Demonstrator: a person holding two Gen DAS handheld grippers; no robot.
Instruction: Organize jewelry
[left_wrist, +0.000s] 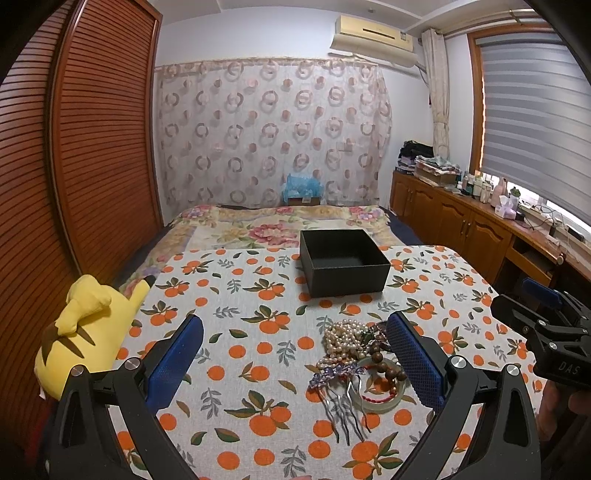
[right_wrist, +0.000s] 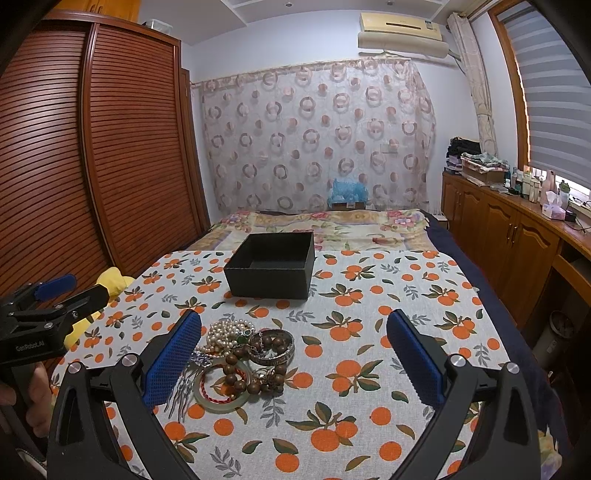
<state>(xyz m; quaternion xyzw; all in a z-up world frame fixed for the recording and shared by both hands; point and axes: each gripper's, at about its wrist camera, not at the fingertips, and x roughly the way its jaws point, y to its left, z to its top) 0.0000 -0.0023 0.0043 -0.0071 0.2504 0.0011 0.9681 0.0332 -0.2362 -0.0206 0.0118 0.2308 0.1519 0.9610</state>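
A heap of jewelry lies on the orange-print tablecloth (left_wrist: 258, 295): a pearl necklace (left_wrist: 343, 336), brown wooden beads (right_wrist: 255, 376), a pale green bangle (right_wrist: 221, 402), a metal bangle (right_wrist: 273, 349) and a silver hair comb (left_wrist: 340, 410). An open black box (left_wrist: 341, 262) (right_wrist: 271, 264) stands empty beyond the heap. My left gripper (left_wrist: 295, 354) hovers open, the heap just inside its right finger. My right gripper (right_wrist: 295, 354) is open too, the heap beside its left finger. Each gripper shows at the edge of the other's view.
A yellow plush toy (left_wrist: 81, 332) lies at the table's left edge. A bed with a floral cover (right_wrist: 325, 225) sits behind the table, a slatted wooden wardrobe (left_wrist: 74, 147) to the left, and wooden cabinets (right_wrist: 517, 236) with bottles along the right wall.
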